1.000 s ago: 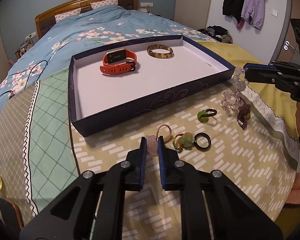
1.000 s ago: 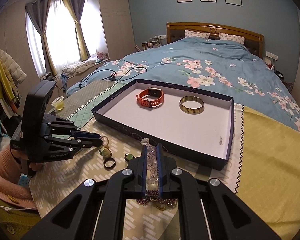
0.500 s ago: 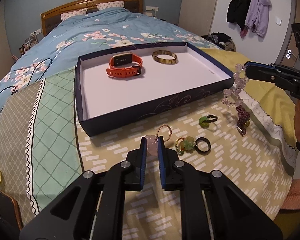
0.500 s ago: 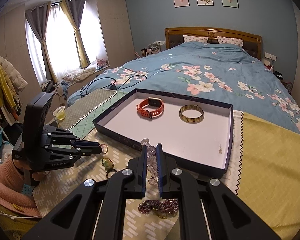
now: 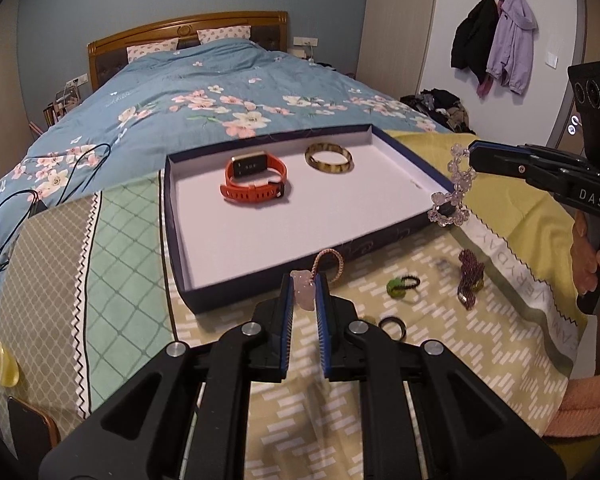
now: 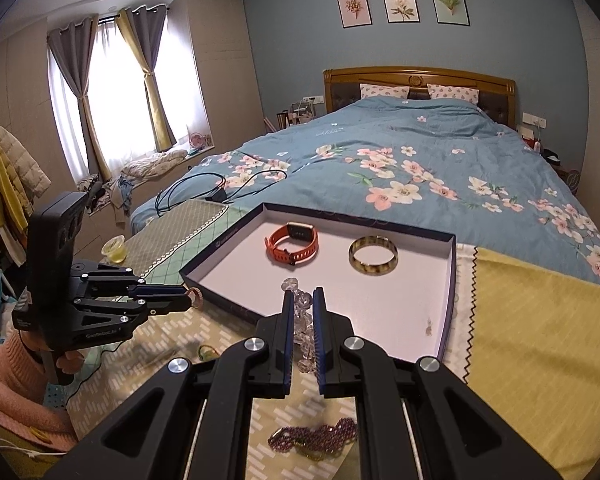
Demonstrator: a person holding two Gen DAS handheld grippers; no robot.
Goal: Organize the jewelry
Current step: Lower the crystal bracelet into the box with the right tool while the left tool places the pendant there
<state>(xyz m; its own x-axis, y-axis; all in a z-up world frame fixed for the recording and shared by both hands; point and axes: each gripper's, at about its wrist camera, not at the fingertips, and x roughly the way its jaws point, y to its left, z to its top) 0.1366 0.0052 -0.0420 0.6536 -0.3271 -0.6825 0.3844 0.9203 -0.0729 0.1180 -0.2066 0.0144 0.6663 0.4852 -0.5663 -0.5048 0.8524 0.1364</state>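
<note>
- Bedroom; floral blue bedspread (image 6: 400,168), patterned cloth (image 5: 380,364) spread at the bed's foot as the working surface.
- Shallow navy box (image 5: 180,240), white inside, resting on the cloth. Contents: orange watch (image 5: 254,178) and amber bangle (image 5: 329,158), side by side, apart, toward the far wall.
- Left gripper (image 5: 303,292): fingers (image 5: 286,320) clenched on a pink stone pendant (image 5: 303,286); its braided loop (image 5: 329,262) standing up beyond the tips, lifted clear of the cloth, just before the box's near wall.
- Right gripper (image 6: 301,304): fingers (image 6: 319,336) clamped on a clear bead bracelet (image 6: 296,292); beads hanging over the box's near right corner per left view (image 5: 452,196).
- Loose on the cloth, outside the box: green-stone ring (image 5: 400,285), black ring (image 5: 392,328), purple bead strand (image 5: 470,276). Strand also seen below the right gripper (image 6: 312,438).
- Yellow cup (image 6: 114,249) on the cloth's left edge.
</note>
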